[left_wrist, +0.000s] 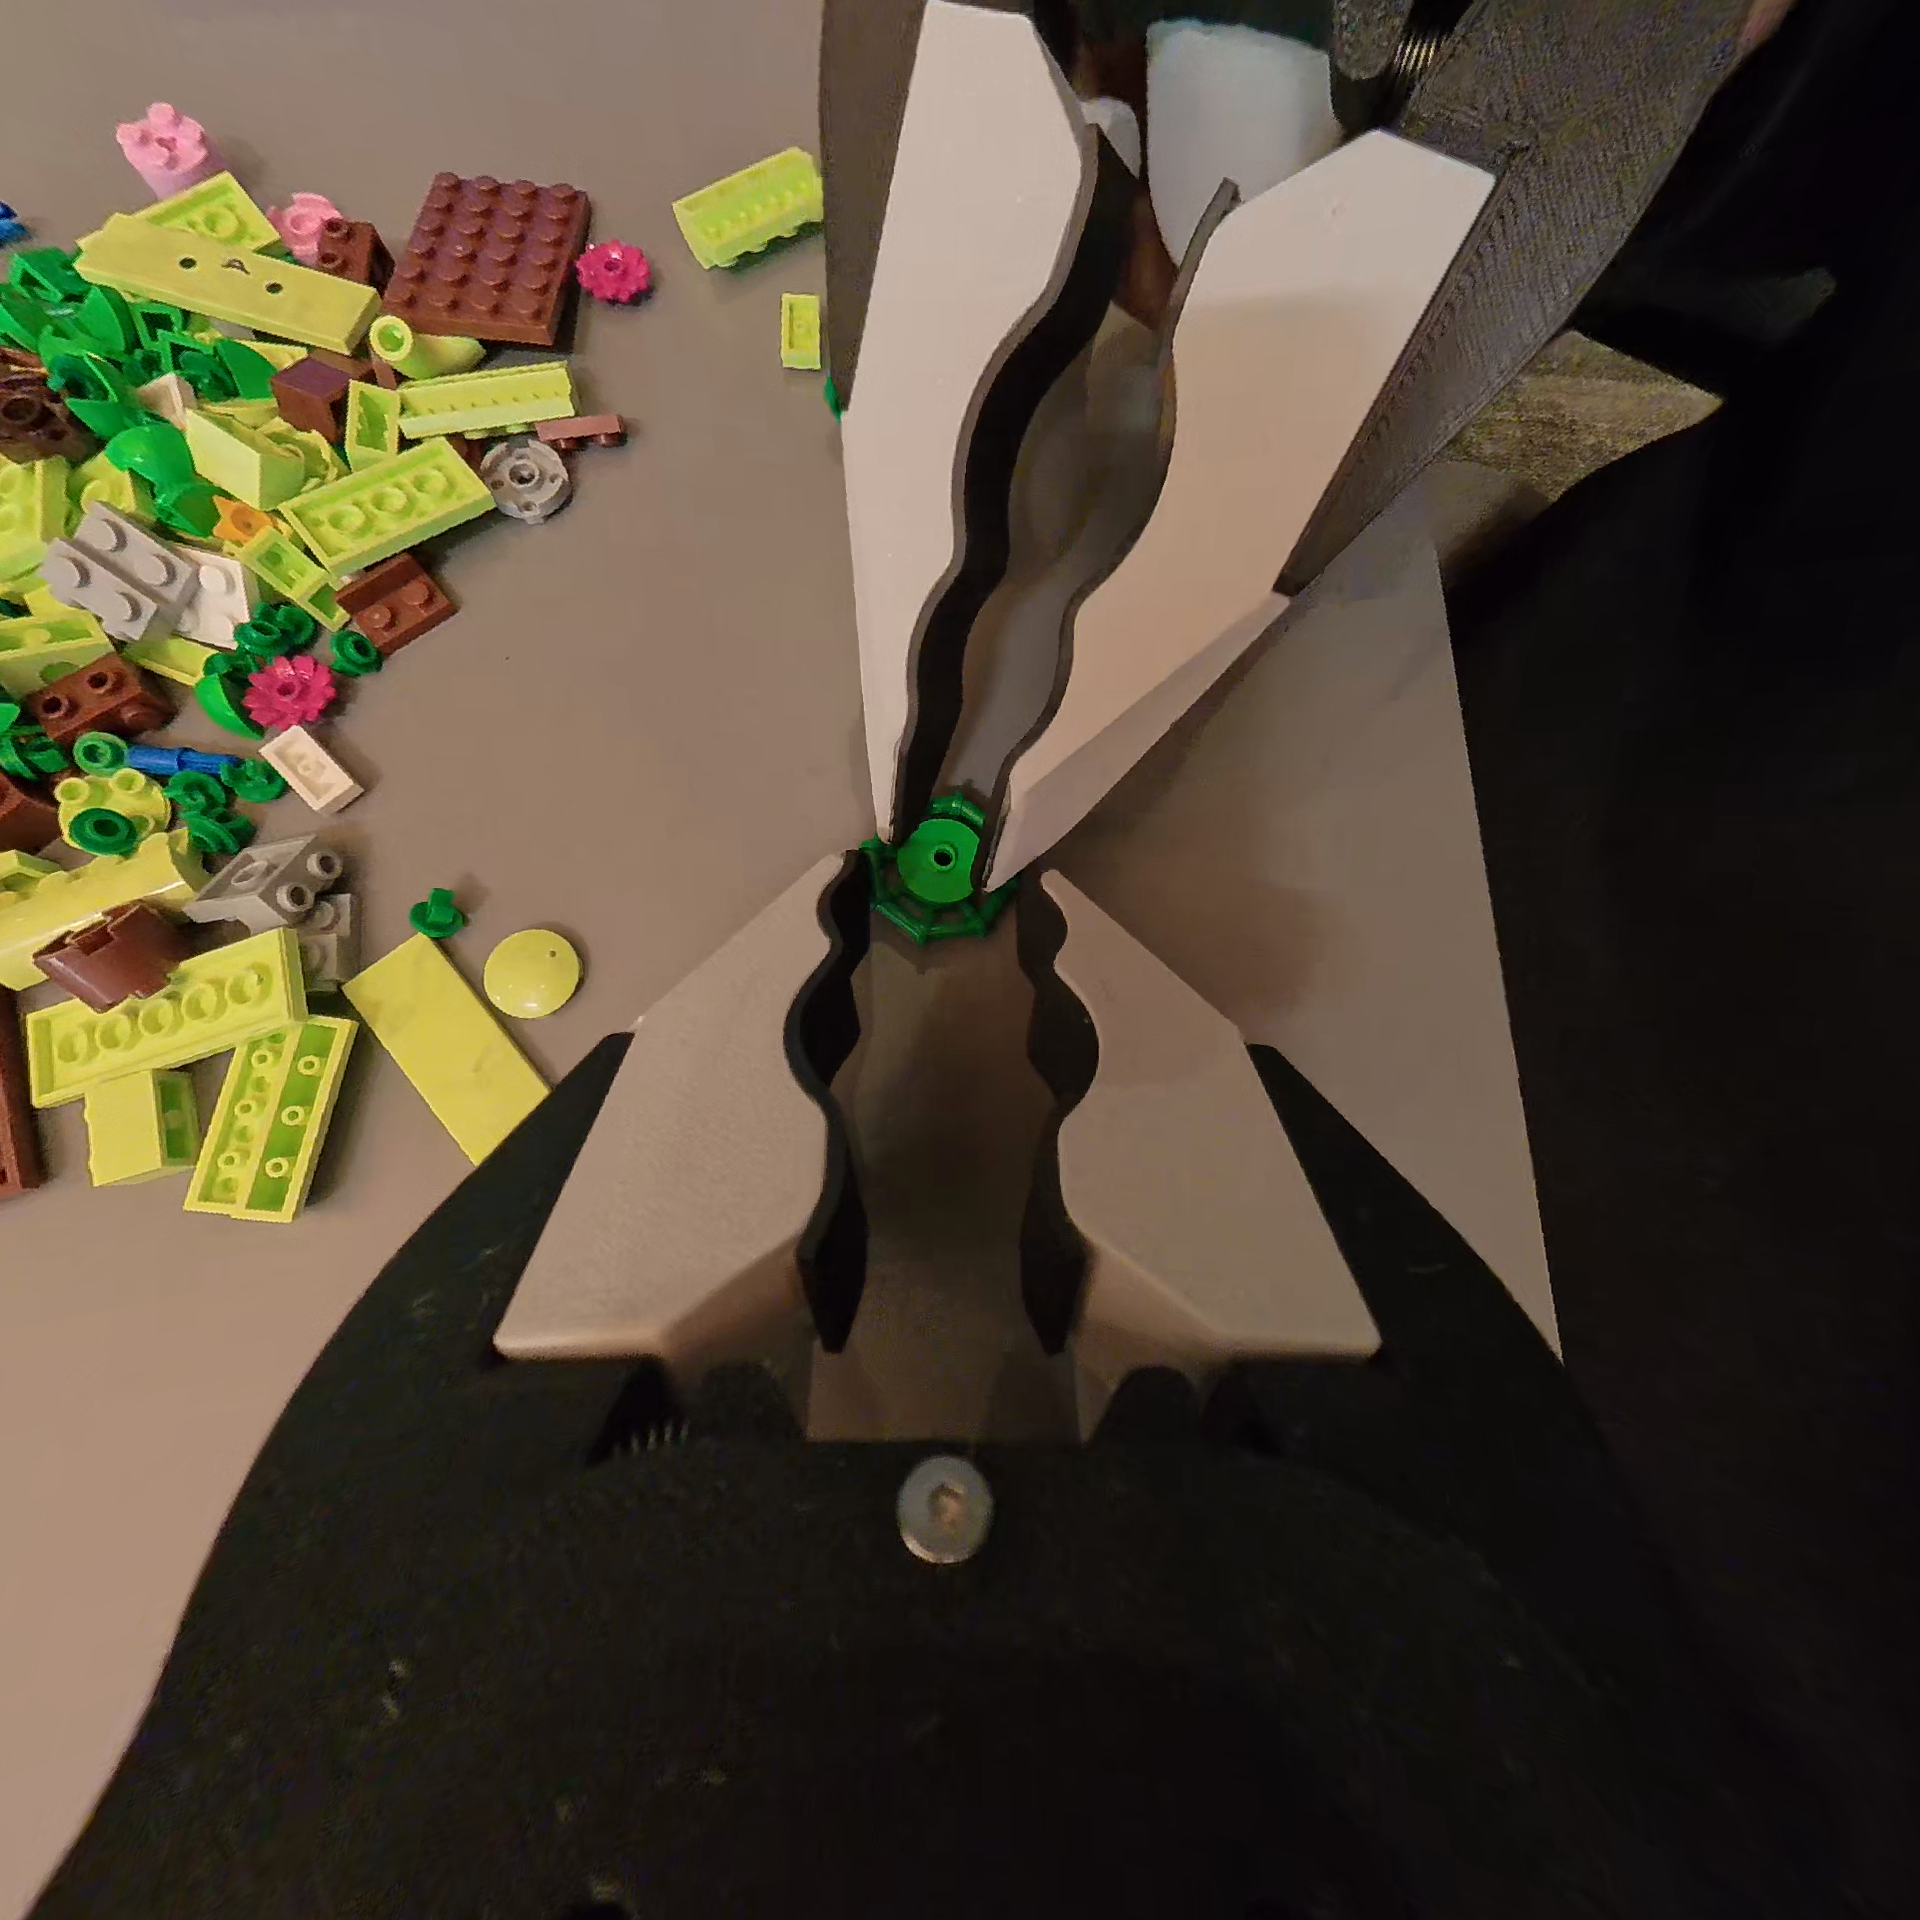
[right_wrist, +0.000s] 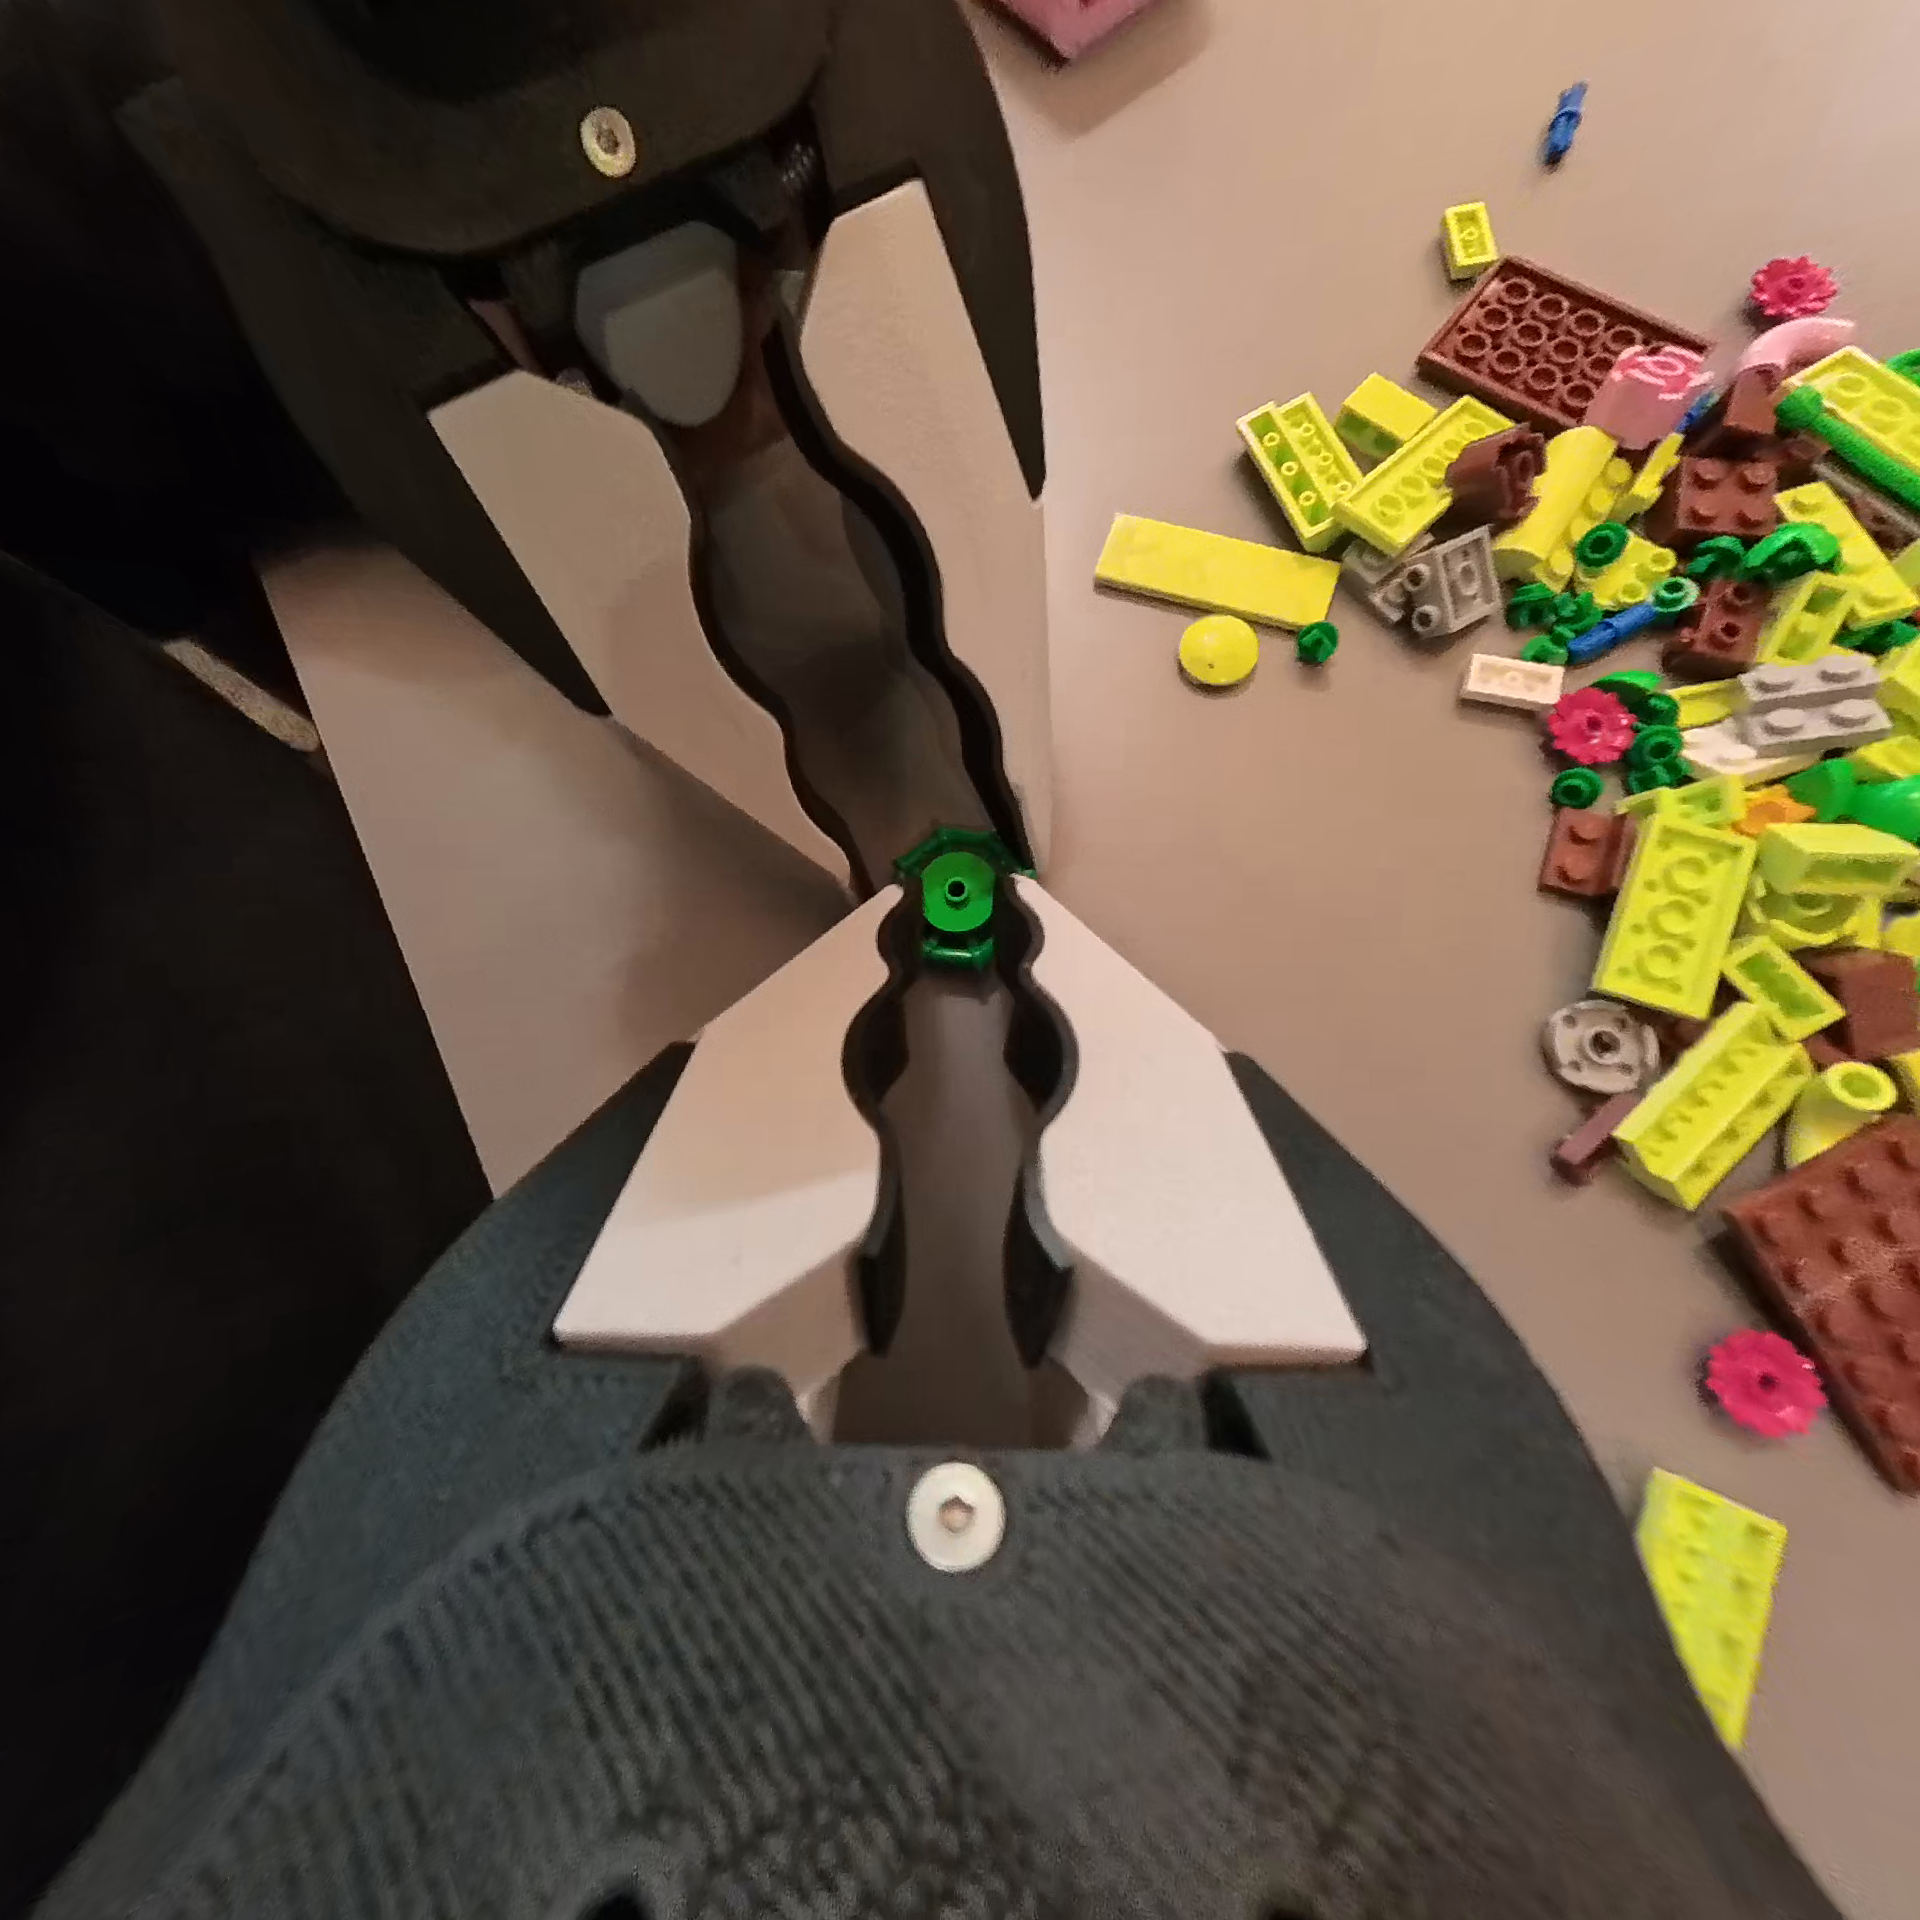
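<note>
My two grippers meet tip to tip above a grey table (left_wrist: 644, 665). My left gripper (left_wrist: 945, 873) is shut on a dark green web-like round piece (left_wrist: 935, 925). My right gripper (left_wrist: 948, 844) comes in from the top of the left wrist view and is shut on a bright green round stud piece (left_wrist: 940, 854), which sits against the middle of the dark green piece. In the right wrist view my right gripper (right_wrist: 961, 888) pinches the bright green piece (right_wrist: 956, 891). The dark green piece (right_wrist: 951, 954) shows around it, held by the left gripper (right_wrist: 943, 868) from above.
A heap of loose bricks (left_wrist: 208, 540) lies on the table: lime, brown, grey and green ones, with pink flowers. It shows at the right of the right wrist view (right_wrist: 1714, 727). A brown studded plate (left_wrist: 488, 260) and a lime dome (left_wrist: 532, 971) lie at its edge. The area past the table edge (left_wrist: 1714, 935) is dark. Less than 4 cm separates the two grippers' tips. My left gripper's tips are some 6 cm from the lime dome (left_wrist: 532, 971). It turns up in the right wrist view (right_wrist: 1220, 647) as well.
</note>
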